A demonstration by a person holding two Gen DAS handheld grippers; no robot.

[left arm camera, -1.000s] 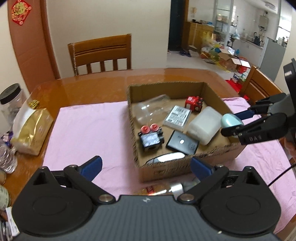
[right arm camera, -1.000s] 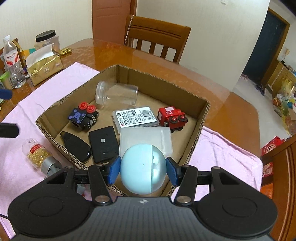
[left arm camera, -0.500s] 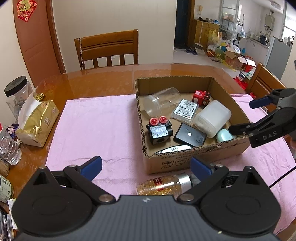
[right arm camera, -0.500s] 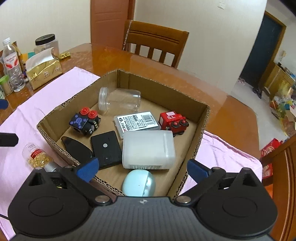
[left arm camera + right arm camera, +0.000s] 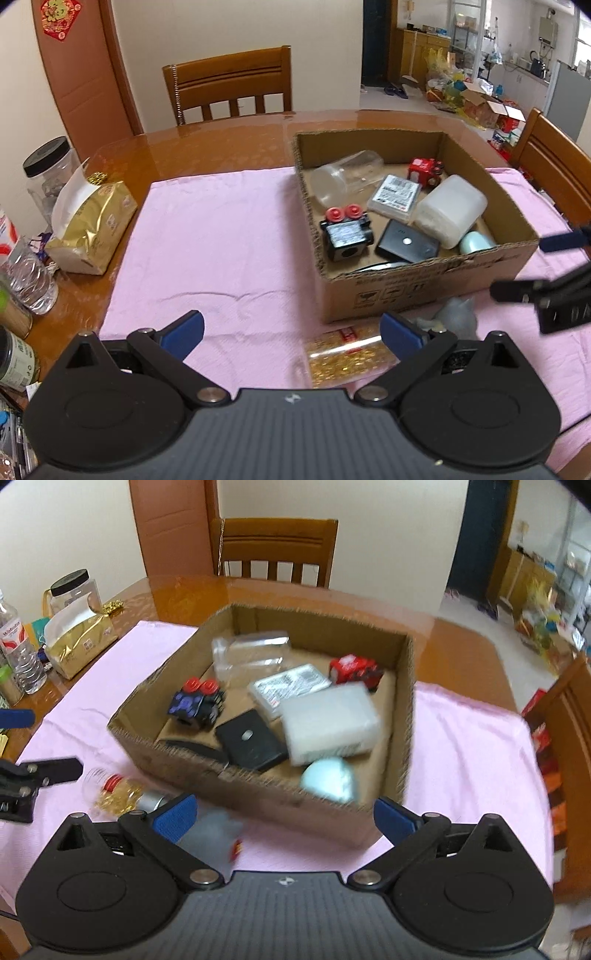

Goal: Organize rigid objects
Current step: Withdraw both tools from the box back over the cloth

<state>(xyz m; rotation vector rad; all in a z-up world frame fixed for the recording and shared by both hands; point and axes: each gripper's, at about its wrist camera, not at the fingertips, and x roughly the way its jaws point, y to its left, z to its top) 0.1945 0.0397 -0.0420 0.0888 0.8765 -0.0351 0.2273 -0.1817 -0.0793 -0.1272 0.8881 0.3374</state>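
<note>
- Left gripper (image 5: 291, 328) has its jaws spread wide with nothing between them, hovering low over the pink cloth (image 5: 221, 236) on the worktop (image 5: 207, 147).
- Right gripper (image 5: 282, 812) also has its jaws wide apart and empty, sitting just short of the cardboard box (image 5: 258, 794). This view is pretty motion-blurred.
- Just ahead of the left jaws, toward their right finger, a clear bottle of gold capsules (image 5: 343, 354) lies on its side on the cloth, outside the box's near wall.
- Next to it, past the right finger, there's a small grey figure (image 5: 456, 314), too blurry to name properly.
- The pale blue egg-shaped thing (image 5: 328, 779) is inside the box, in the near corner straight ahead of the right jaws, touching the frosted plastic container (image 5: 328, 723).
- Also in the box: black power bank (image 5: 251, 744), black toy with red knobs (image 5: 197, 705), red toy train (image 5: 354, 670) at the far side, clear jar on its side (image 5: 251, 653), a flat labelled case (image 5: 291, 686), and a dark flat thing (image 5: 195, 747) against the near wall.
- Way off to the left of the left jaws: gold tissue pack (image 5: 92, 229), black-lidded jar (image 5: 48, 173), water bottle (image 5: 29, 277).
</note>
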